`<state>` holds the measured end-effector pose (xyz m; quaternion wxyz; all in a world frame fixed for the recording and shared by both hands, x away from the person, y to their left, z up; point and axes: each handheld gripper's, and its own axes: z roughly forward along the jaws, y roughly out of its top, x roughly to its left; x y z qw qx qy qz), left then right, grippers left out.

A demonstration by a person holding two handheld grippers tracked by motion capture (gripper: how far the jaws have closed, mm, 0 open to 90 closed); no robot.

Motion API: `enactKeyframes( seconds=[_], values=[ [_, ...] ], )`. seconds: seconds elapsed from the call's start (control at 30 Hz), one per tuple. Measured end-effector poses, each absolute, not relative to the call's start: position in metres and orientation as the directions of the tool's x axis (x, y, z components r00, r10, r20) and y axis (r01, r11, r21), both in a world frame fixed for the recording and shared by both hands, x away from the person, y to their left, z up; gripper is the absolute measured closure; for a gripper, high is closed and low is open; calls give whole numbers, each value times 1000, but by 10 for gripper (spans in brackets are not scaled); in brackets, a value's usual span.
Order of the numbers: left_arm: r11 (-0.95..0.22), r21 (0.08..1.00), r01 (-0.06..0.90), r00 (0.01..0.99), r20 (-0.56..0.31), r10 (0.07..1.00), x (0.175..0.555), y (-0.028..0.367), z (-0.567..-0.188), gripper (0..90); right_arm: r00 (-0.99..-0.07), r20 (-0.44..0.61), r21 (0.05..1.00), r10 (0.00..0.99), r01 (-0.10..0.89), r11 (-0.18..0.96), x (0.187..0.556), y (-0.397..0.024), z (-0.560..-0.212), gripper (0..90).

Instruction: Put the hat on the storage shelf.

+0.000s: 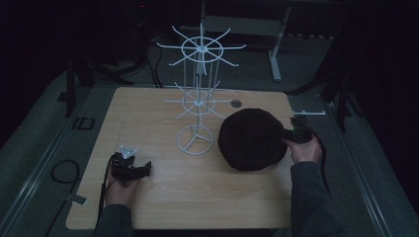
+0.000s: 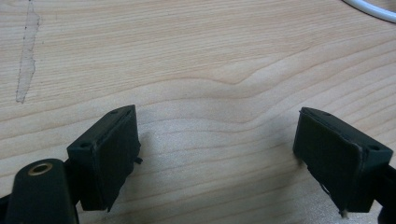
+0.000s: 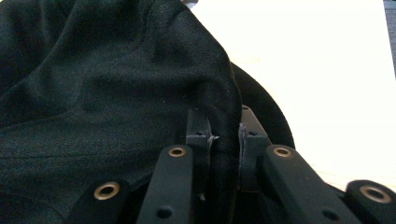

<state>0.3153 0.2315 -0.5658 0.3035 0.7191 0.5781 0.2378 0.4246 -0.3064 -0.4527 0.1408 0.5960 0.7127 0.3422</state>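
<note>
While our right gripper point(image 3: 224, 140) pinches the hat's point(image 1: 252, 139) edge, the rack point(image 1: 197, 101) stands just left of it.
Our left gripper point(image 2: 217, 149) rests wide and empty, farther away.

— What colours do we see here?
— We see a black hat point(image 1: 252, 139) of finely woven cloth, plain, without pattern.
— And the rest?
— We see a white wire rack point(image 1: 198, 94) on a pale wooden table point(image 1: 163, 192) with wavy grain. Both grippers, the left gripper point(image 1: 141, 170) and the right gripper point(image 1: 289, 134), are black.
</note>
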Motion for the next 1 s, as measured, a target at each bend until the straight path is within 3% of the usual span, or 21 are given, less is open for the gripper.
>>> enactKeyframes(
  seconds=[1.0],
  values=[
    [-147,711,687,218,-9,976,315,231,-566,149,-235,293,696,927,717,-38,427,-328,-422,793]
  ],
)
